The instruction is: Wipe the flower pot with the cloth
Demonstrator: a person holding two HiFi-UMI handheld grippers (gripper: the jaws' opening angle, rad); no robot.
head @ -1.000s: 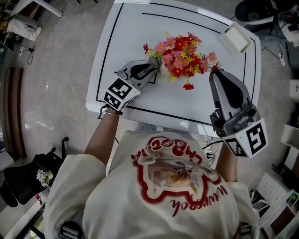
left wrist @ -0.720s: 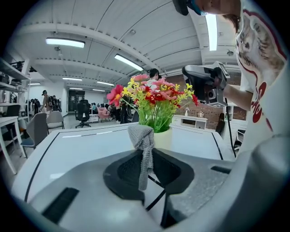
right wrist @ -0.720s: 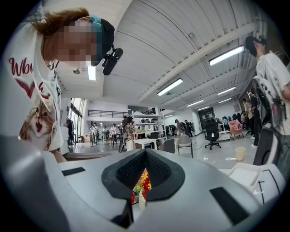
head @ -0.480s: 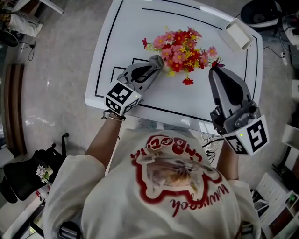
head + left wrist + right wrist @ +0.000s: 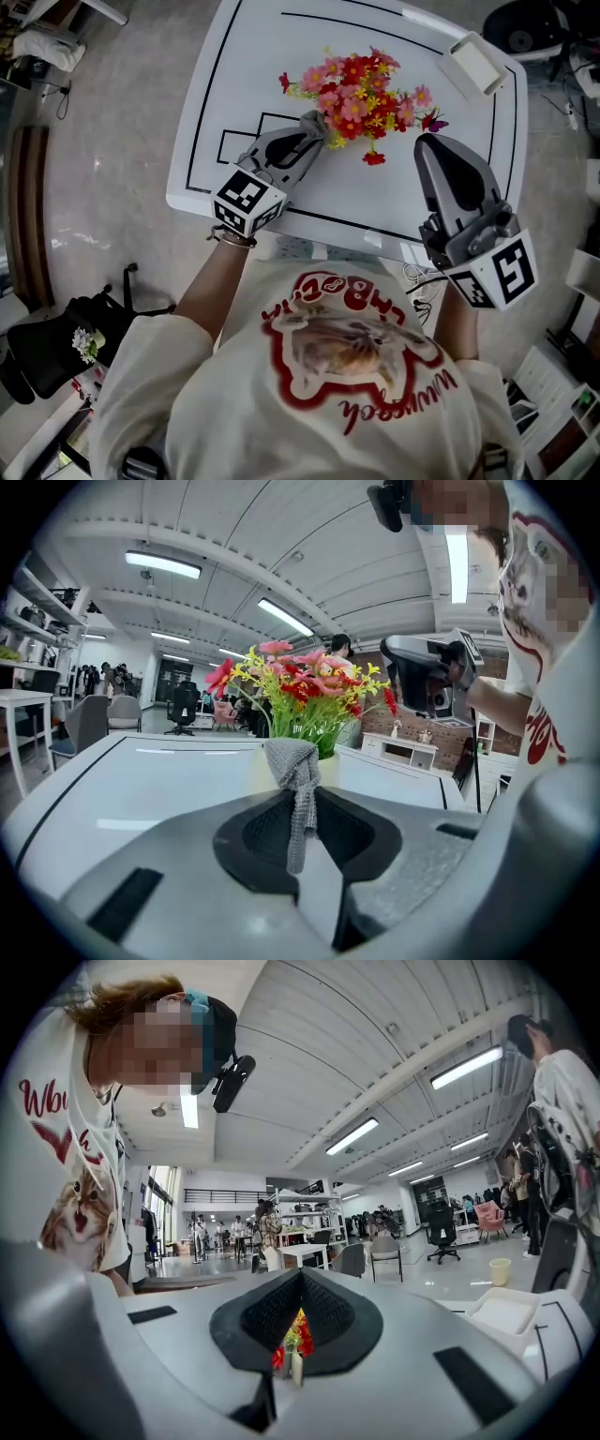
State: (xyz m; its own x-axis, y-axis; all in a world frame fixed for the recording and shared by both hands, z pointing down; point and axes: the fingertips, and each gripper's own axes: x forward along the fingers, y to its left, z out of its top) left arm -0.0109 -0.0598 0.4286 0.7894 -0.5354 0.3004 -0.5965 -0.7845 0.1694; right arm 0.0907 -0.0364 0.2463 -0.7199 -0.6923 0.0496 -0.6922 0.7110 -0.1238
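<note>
Left gripper (image 5: 315, 123) pinching grey knitted cloth (image 5: 292, 761); rub gently round pale flower pot (image 5: 328, 769), avoid tipping. Right gripper (image 5: 427, 142) pressed together, empty.

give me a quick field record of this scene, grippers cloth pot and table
left gripper: shut on cloth
cloth: bunched, in front of flower pot; contact unclear
flowers: red, pink, yellow, upright in pot
right gripper: shut, empty, right of flowers
table: white, black lines
</note>
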